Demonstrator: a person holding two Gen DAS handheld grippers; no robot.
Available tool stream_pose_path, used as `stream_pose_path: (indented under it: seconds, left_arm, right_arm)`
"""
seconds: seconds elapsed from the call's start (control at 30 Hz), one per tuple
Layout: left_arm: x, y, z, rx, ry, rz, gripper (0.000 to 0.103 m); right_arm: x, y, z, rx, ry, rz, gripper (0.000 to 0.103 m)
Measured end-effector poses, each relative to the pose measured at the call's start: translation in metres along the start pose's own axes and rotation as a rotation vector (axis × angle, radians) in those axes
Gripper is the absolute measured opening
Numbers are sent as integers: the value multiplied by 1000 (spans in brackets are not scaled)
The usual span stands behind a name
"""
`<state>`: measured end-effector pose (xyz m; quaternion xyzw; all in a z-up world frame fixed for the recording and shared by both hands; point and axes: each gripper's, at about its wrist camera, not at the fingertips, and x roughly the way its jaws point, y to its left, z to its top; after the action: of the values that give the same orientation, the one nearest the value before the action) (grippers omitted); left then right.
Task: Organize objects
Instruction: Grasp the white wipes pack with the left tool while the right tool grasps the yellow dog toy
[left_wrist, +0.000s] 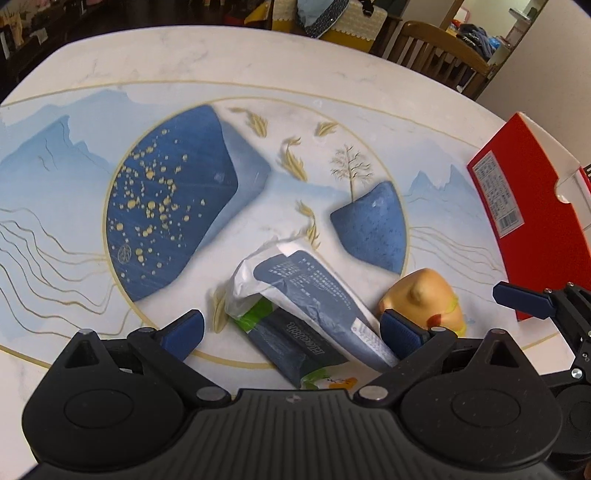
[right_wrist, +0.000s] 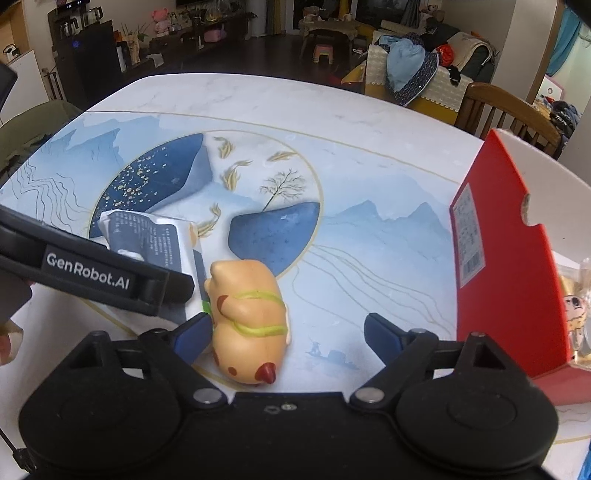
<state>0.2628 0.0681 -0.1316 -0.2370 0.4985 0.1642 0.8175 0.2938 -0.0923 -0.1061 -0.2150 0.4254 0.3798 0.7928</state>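
Note:
A dark blue and white packet (left_wrist: 317, 295) lies across a dark packet with green ends (left_wrist: 295, 343) on the table. My left gripper (left_wrist: 291, 332) is open, its fingers on either side of these packets. A tan squishy animal toy (left_wrist: 424, 299) with a green band lies just right of them. In the right wrist view the toy (right_wrist: 247, 317) lies between the open fingers of my right gripper (right_wrist: 288, 336), close to the left finger (right_wrist: 195, 332). The blue and white packet (right_wrist: 147, 236) shows there partly behind the left gripper's body (right_wrist: 92, 273).
A red open box (right_wrist: 498, 258) stands at the right table edge, with small items inside (right_wrist: 572, 306); it also shows in the left wrist view (left_wrist: 535, 206). The table (left_wrist: 258, 59) has a blue mountain print. A wooden chair (right_wrist: 509, 110) stands beyond the far edge.

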Motion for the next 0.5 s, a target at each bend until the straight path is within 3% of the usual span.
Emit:
stream_pose_path:
  seconds: [0.23, 0.4, 0.5]
  left_arm:
    - [2, -2, -4, 63, -34, 7, 102]
    - [-1, 0, -11, 94, -62, 2, 102]
    - [-3, 0, -15, 116, -82, -3, 95]
  right_arm:
    - [12, 2, 0, -7, 6, 35, 78]
    - [14, 6, -2, -19, 3, 65, 65]
    - [17, 9, -3, -31, 17, 58, 53]
